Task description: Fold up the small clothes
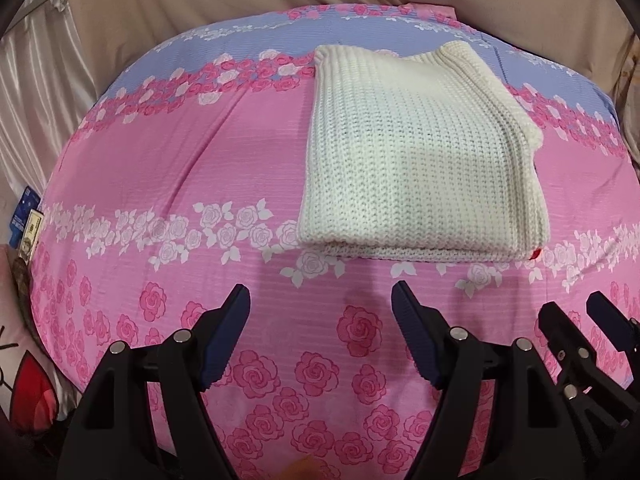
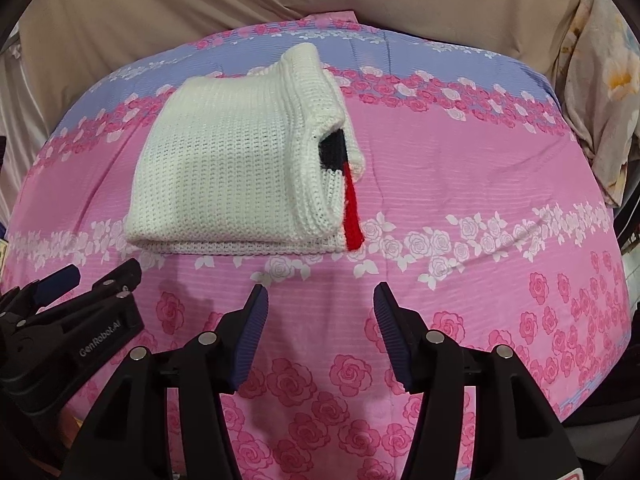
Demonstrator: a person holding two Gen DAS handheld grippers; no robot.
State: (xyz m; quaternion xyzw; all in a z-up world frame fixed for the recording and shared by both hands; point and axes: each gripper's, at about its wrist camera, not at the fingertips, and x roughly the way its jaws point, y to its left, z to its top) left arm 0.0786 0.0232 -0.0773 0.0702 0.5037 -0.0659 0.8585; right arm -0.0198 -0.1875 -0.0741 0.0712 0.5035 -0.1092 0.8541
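A: How do you reckon the white knit sweater (image 1: 420, 160) will handle?

B: Soft and floppy, I'd judge, with some bulk from the chunky ribbed knit. Light enough, but the layers will likely slide over one another and sag if lifted by one corner. It isn't fragile, though the loose stitches could snag on a pad.

A: Where would you take hold?

B: Along the thick folded edge nearest us, one set of tongs toward each end, pinching through all the layers so the stack stays together. I'd avoid the open side where the red strip (image 2: 353, 216) and a dark band peek out.

A: And how does it look now?

B: Already folded into a neat, roughly square stack, cream-white, with ribbing along the far end. It lies on the pink rose-print bedspread (image 1: 168, 160), toward the far half, across the border where pink meets the blue band.

A: The tongs?

B: The left tongs (image 1: 320, 296) are spread wide and hold nothing, hovering near the sweater's front edge without touching it. The right tongs (image 2: 320, 294) are likewise wide and empty, just beside the left ones.

A: So the fold seems about done?

B: From how it lies, yes.
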